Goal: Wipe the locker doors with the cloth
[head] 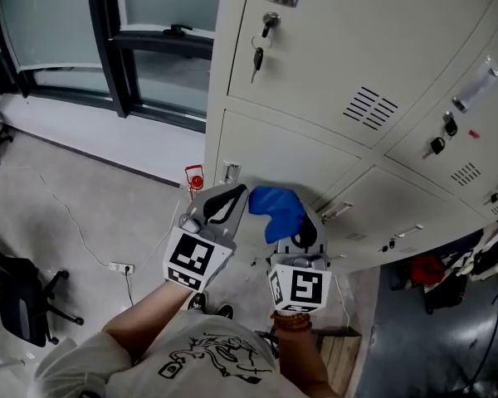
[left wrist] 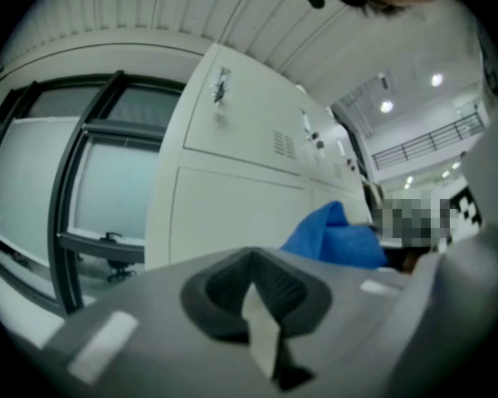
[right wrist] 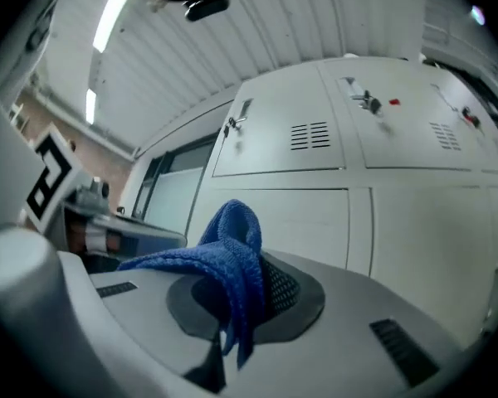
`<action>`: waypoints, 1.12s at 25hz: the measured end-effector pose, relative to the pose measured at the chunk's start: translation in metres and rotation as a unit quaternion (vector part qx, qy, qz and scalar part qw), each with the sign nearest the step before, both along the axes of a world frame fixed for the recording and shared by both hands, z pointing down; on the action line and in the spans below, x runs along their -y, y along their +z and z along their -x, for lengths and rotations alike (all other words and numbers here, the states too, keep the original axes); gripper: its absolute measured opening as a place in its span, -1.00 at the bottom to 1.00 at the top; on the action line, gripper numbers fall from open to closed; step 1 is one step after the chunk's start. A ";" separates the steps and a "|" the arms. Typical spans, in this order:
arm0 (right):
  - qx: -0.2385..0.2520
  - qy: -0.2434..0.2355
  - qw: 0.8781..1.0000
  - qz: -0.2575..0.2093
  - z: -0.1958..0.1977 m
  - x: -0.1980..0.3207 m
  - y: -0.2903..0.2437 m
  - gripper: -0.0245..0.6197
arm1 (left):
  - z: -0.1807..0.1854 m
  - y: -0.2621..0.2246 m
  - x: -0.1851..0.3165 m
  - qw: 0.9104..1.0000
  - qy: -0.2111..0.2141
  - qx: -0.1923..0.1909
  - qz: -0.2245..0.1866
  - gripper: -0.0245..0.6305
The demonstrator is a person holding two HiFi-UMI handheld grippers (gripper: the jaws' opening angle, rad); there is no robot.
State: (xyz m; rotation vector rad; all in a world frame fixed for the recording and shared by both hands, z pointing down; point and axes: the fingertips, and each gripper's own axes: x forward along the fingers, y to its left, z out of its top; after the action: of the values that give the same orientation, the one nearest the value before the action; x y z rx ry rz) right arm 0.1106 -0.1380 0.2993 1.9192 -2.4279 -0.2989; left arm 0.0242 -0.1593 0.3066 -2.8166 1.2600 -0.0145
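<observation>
Beige locker doors (head: 332, 73) fill the upper right of the head view, and a lower door (head: 282, 160) lies just beyond both grippers. My right gripper (head: 305, 235) is shut on a blue knitted cloth (head: 278, 210), which bunches up above its jaws close to the lower door. In the right gripper view the cloth (right wrist: 231, 259) hangs pinched between the jaws of the right gripper (right wrist: 241, 295), with the locker doors (right wrist: 315, 214) ahead. My left gripper (head: 230, 201) is beside it on the left, shut and empty. From the left gripper (left wrist: 253, 279), the cloth (left wrist: 336, 239) shows to the right.
A key bunch (head: 257, 56) hangs from the upper door's lock. A dark-framed window (head: 108, 40) stands left of the lockers. On the floor are a small red object (head: 196, 179), a wall socket with cable (head: 120, 267) and a black chair (head: 25, 298). Red and dark items (head: 427, 270) lie at lower right.
</observation>
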 end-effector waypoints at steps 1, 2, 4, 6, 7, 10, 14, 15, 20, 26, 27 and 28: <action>0.034 -0.007 0.999 0.012 -0.002 -0.016 0.001 -0.83 | -0.001 0.002 -0.011 1.000 0.007 0.004 0.000 -0.92; 0.063 -0.011 0.998 0.024 -0.005 -0.031 0.003 -0.83 | -0.002 0.005 -0.020 1.000 0.009 0.011 -0.001 -0.92; 0.092 -0.021 0.995 0.038 -0.006 -0.049 0.006 -0.83 | -0.002 0.009 -0.030 1.000 0.008 0.019 -0.004 -0.92; 0.093 -0.029 0.995 0.038 -0.003 -0.053 0.004 -0.83 | -0.001 0.010 -0.032 1.000 0.007 0.018 -0.005 -0.92; 0.091 -0.032 0.995 0.035 -0.001 -0.054 0.001 -0.83 | -0.002 0.010 -0.032 1.000 0.007 0.017 -0.004 -0.92; 0.097 -0.044 0.994 0.035 0.004 -0.056 -0.003 -0.83 | -0.004 0.011 -0.033 1.000 0.011 0.011 0.002 -0.92; 0.100 -0.057 0.993 0.034 0.011 -0.060 -0.003 -0.83 | -0.006 0.004 -0.038 1.000 0.013 0.003 -0.004 -0.92; 0.100 -0.057 0.993 0.033 0.012 -0.061 -0.003 -0.83 | -0.006 0.003 -0.039 1.000 0.014 0.003 -0.005 -0.92; 0.099 -0.058 0.993 0.032 0.014 -0.061 -0.004 -0.83 | -0.006 0.004 -0.042 1.000 0.012 -0.001 -0.001 -0.92; 0.101 -0.061 0.993 0.032 0.014 -0.063 -0.003 -0.83 | -0.002 0.006 -0.041 1.000 0.005 -0.003 0.005 -0.92; 0.101 -0.061 0.993 0.032 0.014 -0.063 -0.003 -0.83 | -0.002 0.007 -0.041 1.000 0.005 -0.003 0.007 -0.92; 0.101 -0.061 0.992 0.032 0.014 -0.063 -0.003 -0.83 | -0.003 0.007 -0.041 1.000 0.005 -0.002 0.008 -0.92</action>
State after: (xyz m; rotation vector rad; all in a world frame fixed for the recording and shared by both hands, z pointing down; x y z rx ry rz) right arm 0.0962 -0.0746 0.2961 1.8616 -2.6512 -0.0283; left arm 0.0269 -0.1181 0.3138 -2.8379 1.2532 -0.0174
